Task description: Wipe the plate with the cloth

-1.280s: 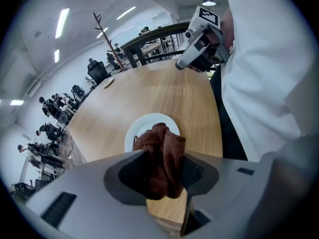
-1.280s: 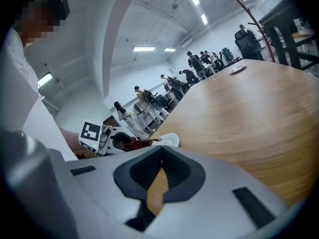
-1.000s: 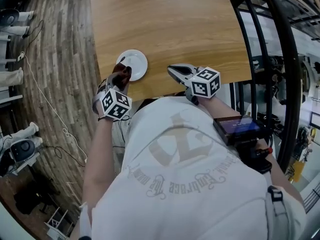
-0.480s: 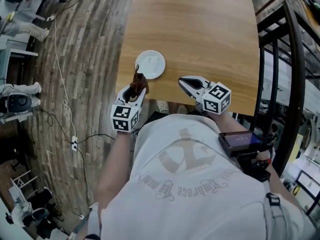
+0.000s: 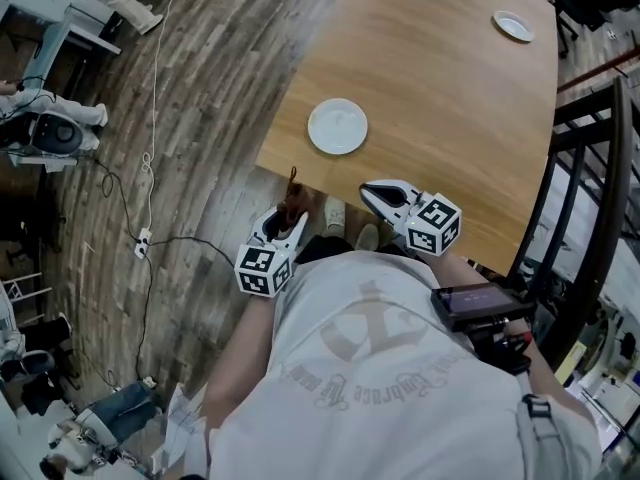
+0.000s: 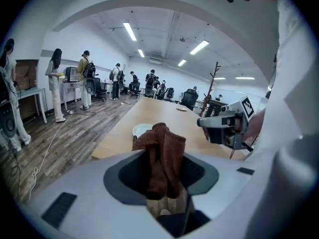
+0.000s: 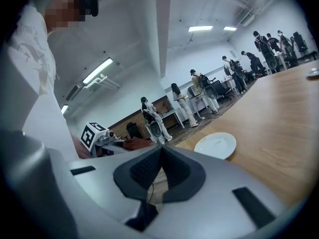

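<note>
Plate: a white round plate [image 5: 338, 126] lies flat on the counter [image 5: 450, 118], near the edge closest to the person; its face shows plain white.
Second plate: a smaller-looking white plate [image 5: 513, 25] sits at the counter's far end, well apart from the first.
Counter: pale wood, long, with a rounded near corner.
Room: a grey-brown plank floor [image 5: 200, 78] with a white cable [image 5: 152, 88] trailing across it. A black railing [image 5: 590, 168] stands on the person's right. The left gripper view shows people [image 6: 84, 78] standing at desks beyond the counter.
Left hand-held gripper: the left hand-held gripper [image 5: 288, 218] is off the counter, just beside its near edge. Its jaws are clamped on a bunched brown cloth [image 6: 162, 156] that stands up between them.
Cloth and plate: apart, not touching.
Right hand-held gripper: the right hand-held gripper [image 7: 160, 167] is at the counter's near edge, jaws pressed together with nothing between them. It points toward the plate and is clear of it.
</note>
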A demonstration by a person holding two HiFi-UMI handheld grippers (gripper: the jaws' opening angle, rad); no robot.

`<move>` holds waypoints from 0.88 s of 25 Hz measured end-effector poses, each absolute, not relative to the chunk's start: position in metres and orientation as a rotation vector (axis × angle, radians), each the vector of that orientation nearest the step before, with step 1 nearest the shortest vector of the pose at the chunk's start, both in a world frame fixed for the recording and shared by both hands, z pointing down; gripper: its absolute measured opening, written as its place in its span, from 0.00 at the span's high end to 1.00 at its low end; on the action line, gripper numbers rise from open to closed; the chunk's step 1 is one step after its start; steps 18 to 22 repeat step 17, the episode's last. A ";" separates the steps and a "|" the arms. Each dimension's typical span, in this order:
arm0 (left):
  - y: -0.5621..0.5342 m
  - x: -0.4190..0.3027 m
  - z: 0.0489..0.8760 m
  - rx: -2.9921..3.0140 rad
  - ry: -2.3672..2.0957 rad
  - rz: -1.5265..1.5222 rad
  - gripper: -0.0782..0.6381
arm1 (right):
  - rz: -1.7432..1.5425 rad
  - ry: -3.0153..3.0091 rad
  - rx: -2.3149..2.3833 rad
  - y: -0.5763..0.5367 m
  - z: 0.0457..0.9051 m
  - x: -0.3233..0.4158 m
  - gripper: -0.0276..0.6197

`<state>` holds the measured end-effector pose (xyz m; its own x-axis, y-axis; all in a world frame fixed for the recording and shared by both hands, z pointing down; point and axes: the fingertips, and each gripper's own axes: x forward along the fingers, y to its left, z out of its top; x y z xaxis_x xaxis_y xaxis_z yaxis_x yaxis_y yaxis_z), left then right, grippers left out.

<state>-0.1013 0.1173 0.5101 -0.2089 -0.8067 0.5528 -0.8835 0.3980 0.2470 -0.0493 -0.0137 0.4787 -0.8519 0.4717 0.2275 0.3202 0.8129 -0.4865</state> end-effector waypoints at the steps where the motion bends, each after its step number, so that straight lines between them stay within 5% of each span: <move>1: 0.119 -0.099 0.511 1.433 -2.047 0.163 0.65 | 0.631 -2.655 -0.608 -0.011 0.480 -0.047 0.94; 22: 0.087 -0.085 0.505 1.538 -2.028 0.245 0.65 | 0.589 -2.705 -0.591 -0.023 0.470 -0.026 0.94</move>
